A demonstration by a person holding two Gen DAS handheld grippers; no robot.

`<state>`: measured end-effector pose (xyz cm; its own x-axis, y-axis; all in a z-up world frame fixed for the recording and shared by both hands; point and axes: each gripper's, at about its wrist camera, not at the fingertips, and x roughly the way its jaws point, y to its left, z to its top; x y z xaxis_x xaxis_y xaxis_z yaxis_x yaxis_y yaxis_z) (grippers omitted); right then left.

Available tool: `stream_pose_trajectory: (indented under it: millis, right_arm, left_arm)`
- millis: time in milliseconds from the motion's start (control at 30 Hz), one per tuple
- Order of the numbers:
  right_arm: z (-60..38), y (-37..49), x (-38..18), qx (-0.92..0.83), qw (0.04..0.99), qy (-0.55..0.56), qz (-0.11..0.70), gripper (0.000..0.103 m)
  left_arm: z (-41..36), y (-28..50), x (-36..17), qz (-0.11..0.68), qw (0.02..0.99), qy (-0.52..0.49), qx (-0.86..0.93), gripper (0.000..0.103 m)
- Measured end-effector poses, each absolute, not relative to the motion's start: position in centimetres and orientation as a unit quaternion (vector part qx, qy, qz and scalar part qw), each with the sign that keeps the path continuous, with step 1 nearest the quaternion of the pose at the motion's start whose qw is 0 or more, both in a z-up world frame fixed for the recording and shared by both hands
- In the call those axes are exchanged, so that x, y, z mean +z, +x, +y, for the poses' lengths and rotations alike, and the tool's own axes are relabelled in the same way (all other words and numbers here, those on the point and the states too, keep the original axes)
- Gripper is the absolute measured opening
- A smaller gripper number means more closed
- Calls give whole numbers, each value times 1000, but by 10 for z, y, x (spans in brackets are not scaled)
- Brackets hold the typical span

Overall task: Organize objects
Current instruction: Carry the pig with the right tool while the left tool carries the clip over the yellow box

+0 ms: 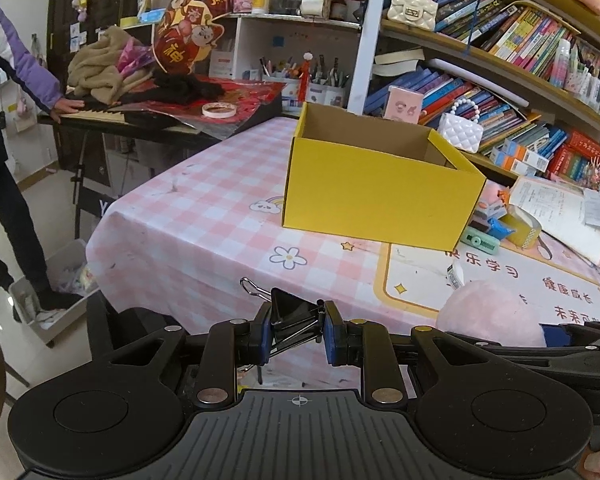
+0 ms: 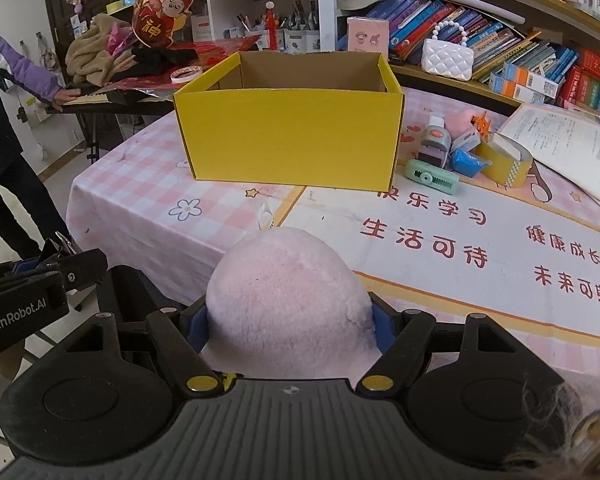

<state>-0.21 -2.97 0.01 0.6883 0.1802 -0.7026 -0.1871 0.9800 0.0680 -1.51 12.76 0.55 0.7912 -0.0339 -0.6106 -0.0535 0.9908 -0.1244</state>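
The left gripper (image 1: pixel 296 330) pinches a clip (image 1: pixel 294 316), the right gripper (image 2: pixel 290 330) a plush (image 2: pixel 288 292); a box (image 2: pixel 292 136) sits far on the checked tablecloth (image 2: pixel 140 196) beside bookshelves (image 2: pixel 500 40).

pink checked tablecloth (image 2: pixel 148 196), crowded bookshelf (image 1: pixel 512 52), bystander in purple sleeve (image 1: pixel 24 68)

Right gripper (image 2: pixel 290 328) is clamped on a fluffy pink plush ball (image 2: pixel 288 300), held over the near edge of the pink checked table (image 2: pixel 148 200). Open yellow box (image 2: pixel 292 140) sits ahead, with a tape roll (image 2: pixel 504 162) and a green stapler-looking thing (image 2: pixel 432 176) to its right.
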Motion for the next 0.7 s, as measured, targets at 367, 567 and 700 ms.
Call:
stream_pose_trajectory:
  millis: [367,567,700]
  right_arm:
    - [-34,-2,7,74,924,-6,375,74]
    - [-37,3,9,68,924,-4,375,74]
    - [-36,11,12,70,926,-1,372,74]
  left_arm:
    - [121,-4,12,312,948,-60,-29,23]
    - [117,3,15,310,948,-54,-40,23]
    - [116,11,19,305,950,-56,-41,23]
